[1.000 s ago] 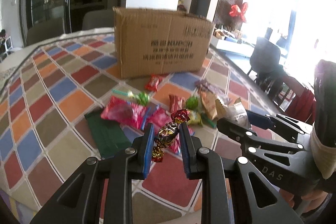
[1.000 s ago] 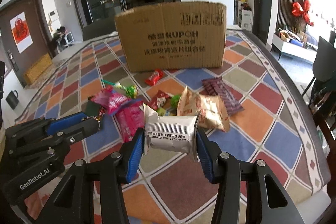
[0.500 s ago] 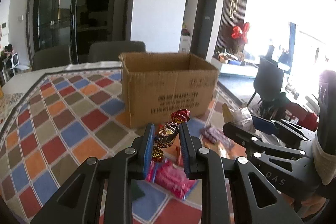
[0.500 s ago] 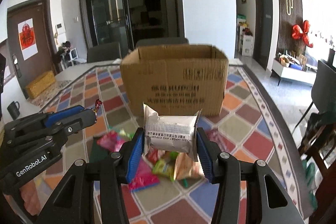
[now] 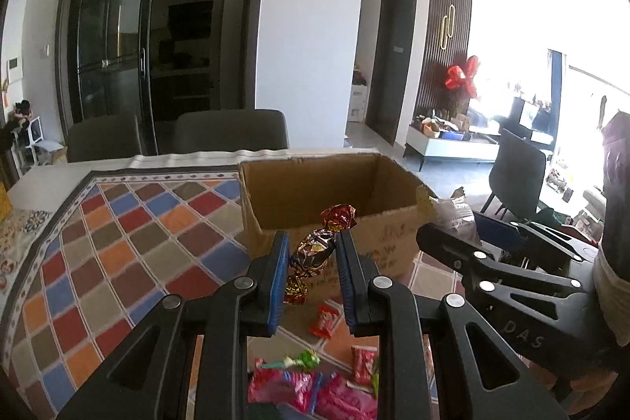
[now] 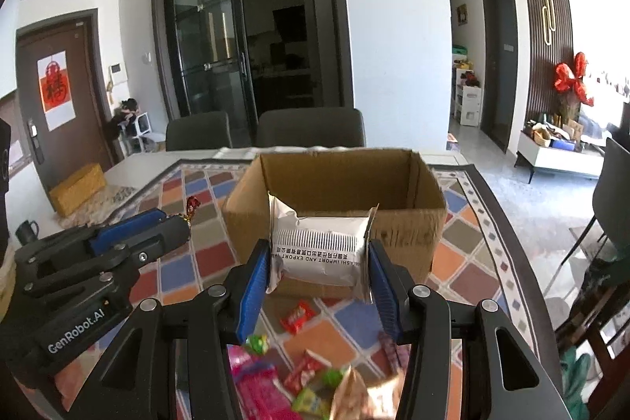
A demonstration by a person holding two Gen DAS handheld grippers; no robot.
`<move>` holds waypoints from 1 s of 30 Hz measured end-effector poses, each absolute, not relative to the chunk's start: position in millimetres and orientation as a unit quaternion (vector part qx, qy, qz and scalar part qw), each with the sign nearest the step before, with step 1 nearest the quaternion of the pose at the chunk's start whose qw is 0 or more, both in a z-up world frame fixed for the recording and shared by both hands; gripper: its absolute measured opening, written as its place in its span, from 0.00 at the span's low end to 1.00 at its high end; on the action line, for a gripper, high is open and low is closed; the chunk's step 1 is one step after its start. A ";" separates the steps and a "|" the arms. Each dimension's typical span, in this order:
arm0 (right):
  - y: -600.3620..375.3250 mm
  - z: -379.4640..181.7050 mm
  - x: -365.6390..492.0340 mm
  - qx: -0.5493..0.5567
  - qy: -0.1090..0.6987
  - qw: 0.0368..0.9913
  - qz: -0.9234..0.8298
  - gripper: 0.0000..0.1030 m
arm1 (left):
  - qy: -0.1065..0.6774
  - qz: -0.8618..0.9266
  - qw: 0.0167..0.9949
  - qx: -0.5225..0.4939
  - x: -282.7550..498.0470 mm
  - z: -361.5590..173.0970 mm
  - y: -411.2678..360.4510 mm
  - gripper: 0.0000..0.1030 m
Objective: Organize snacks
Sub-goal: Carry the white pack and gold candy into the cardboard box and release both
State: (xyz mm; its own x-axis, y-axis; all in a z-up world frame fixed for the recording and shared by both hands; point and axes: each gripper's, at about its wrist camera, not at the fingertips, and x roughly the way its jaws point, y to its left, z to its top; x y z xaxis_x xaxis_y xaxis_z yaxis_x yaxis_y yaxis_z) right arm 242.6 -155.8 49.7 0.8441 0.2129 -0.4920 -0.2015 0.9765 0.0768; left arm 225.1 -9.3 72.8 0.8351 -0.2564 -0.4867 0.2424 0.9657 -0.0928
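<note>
Both wrist views look forward from side-by-side tongs, sharing the nearby cardboard box (image 5: 334, 191).

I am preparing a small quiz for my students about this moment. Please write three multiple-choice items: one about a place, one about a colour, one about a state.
1. Where is the small red packet?
A. inside the box
B. on the tablecloth in front of the box
C. on a chair

2. What colour is the packet in the right hand-held gripper?
A. white
B. green
C. blue

3. What is the state of the left hand-held gripper?
A. open and empty
B. shut on a foil-wrapped candy
C. shut on the box edge

Answers:
1 B: it lies on the patterned tablecloth, before the near wall of the cardboard box.
2 A: its wrapper is white with dark print.
3 B: the foil-wrapped candy sits between the blue pads.
</note>
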 end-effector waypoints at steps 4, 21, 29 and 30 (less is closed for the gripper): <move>-157.3 61.8 258.1 0.025 0.254 0.960 0.116 0.48 | 0.255 -0.130 0.958 -0.007 239.9 83.6 -11.2 0.24; -157.6 81.8 333.3 -0.009 0.288 0.952 0.107 0.48 | 0.302 -0.132 0.944 0.012 319.8 94.5 -20.5 0.24; -162.5 64.8 365.6 -0.006 0.328 0.939 0.102 0.48 | 0.331 -0.126 0.935 0.012 349.1 82.5 -28.1 0.24; -163.5 64.0 368.9 -0.006 0.331 0.938 0.101 0.48 | 0.332 -0.123 0.935 0.013 351.9 81.5 -28.4 0.24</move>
State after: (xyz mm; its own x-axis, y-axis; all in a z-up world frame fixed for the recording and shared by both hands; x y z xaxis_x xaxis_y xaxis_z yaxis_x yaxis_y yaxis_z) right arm 368.9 -163.5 64.0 0.7610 0.1851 -0.6217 -0.1928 0.9797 0.0557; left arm 351.9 -28.4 81.5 0.7485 -0.2223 -0.6248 0.2393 0.9692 -0.0581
